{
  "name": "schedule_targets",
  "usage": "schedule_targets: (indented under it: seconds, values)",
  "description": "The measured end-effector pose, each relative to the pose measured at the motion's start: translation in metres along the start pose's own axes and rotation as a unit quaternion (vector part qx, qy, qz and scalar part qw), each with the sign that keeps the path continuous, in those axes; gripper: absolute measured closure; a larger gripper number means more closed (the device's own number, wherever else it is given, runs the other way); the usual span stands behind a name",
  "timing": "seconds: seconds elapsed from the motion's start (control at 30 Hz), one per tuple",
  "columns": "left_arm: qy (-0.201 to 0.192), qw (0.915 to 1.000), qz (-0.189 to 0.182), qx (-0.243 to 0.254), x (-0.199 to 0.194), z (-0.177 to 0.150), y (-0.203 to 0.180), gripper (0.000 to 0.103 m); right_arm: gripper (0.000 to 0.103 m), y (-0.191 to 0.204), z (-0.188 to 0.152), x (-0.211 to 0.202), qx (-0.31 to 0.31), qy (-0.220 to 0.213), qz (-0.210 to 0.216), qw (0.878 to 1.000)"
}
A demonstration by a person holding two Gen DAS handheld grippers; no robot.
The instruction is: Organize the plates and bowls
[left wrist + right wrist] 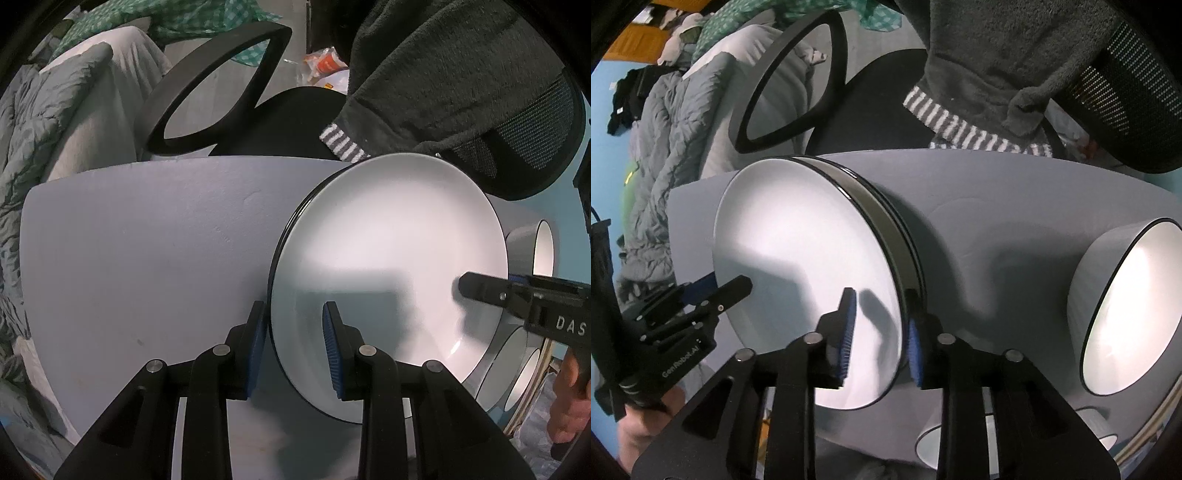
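Observation:
A stack of white plates (798, 236) with dark rims lies flat on the pale grey table (147, 240); the left wrist view shows only the top plate (388, 240). My left gripper (295, 347) points down over the stack's edge. The rim sits between its blue pads without either pad touching it, so it is open. My right gripper (881, 339) straddles the opposite rim, one pad above the plate face and one outside the stack, with gaps on both sides. Each view shows the other gripper: the right gripper (491, 282) and the left gripper (726, 284).
A grey bowl (1126, 306) with a white inside stands on the table beside the stack, also visible as the bowl (532, 247). More bowls (931, 443) sit lower, near the table's edge. A black office chair (221, 92) with dark clothing draped on it stands behind the table.

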State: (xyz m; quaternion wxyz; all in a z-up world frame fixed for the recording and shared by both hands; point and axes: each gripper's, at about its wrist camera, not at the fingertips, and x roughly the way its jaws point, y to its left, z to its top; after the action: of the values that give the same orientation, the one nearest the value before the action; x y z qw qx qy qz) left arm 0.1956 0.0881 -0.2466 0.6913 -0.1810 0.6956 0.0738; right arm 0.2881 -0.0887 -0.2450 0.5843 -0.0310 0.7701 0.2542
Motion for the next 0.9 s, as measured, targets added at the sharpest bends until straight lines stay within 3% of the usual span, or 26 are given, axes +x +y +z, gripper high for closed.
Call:
schedule_targets:
  seconds: [0.27, 0.63, 0.9]
  values:
    - [-0.016, 0.9998, -0.003, -0.007, -0.01, -0.003, 0.0, 0.057, 0.053, 0.006, -0.004, -0.002, 0.012, 0.002, -0.002, 1.0]
    - [-0.058, 0.9983, -0.01, 0.008, -0.038, -0.024, -0.002, 0.048, 0.034, 0.016, -0.016, -0.009, 0.027, -0.016, -0.022, 0.999]
    - [-0.071, 0.9972, -0.024, 0.001, -0.054, -0.039, 0.001, 0.048, 0.033, 0.024, -0.03, -0.019, 0.015, -0.041, -0.038, 0.998]
